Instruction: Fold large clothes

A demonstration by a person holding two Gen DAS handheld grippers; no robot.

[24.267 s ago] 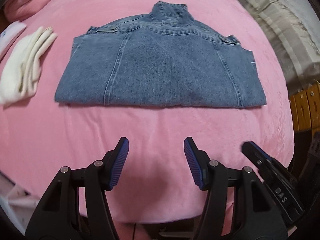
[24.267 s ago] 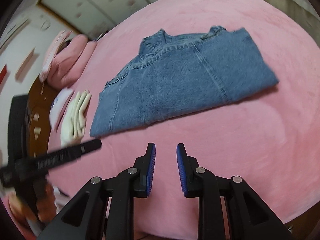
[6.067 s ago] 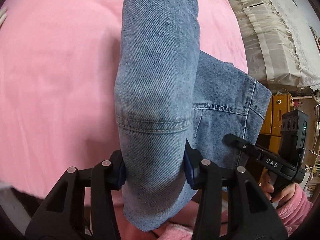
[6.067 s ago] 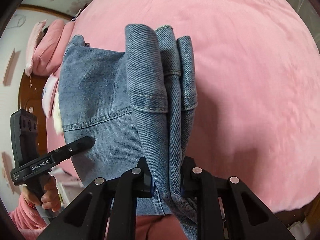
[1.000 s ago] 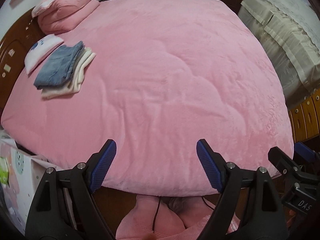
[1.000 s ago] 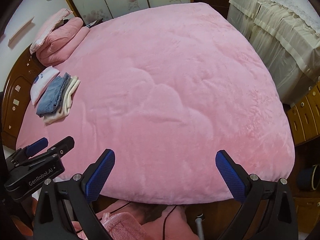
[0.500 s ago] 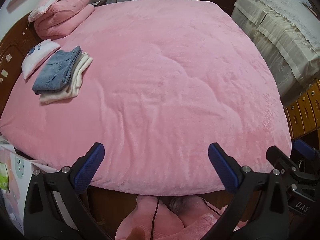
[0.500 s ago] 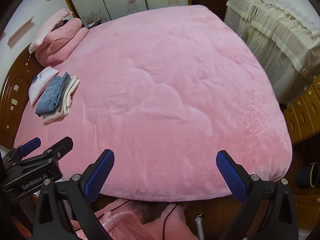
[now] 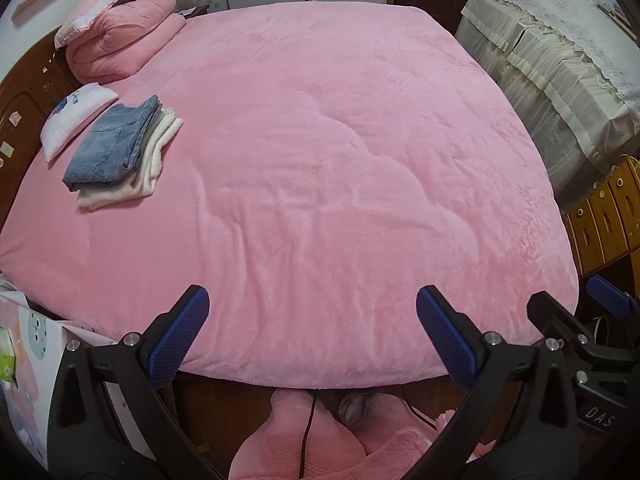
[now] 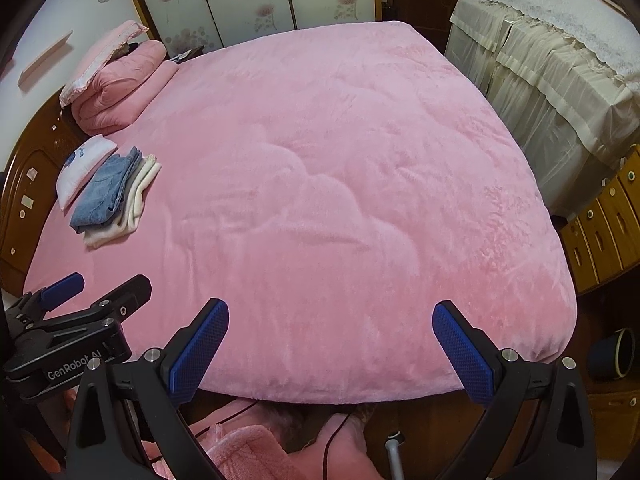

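Note:
The folded denim jacket [image 9: 110, 146] lies on top of a folded cream garment [image 9: 154, 160] at the left side of the pink bed [image 9: 340, 160]. The stack also shows in the right wrist view, with the jacket [image 10: 106, 192] on the cream garment [image 10: 136, 208]. My left gripper [image 9: 312, 334] is wide open and empty, held back over the bed's near edge. My right gripper [image 10: 330, 352] is wide open and empty, also over the near edge. The left gripper appears at the lower left of the right wrist view [image 10: 80, 300].
A small white pillow [image 9: 76, 118] lies beside the stack. A rolled pink quilt and pillow [image 9: 120, 40] sit at the head. A wooden headboard [image 9: 20, 92] is at left. A covered cabinet [image 9: 560, 60] and wooden drawers [image 9: 604, 212] stand at right.
Both grippers have pulled back and up a little from the bed. The left gripper's jaws have opened wider over the last second. The stack has not moved.

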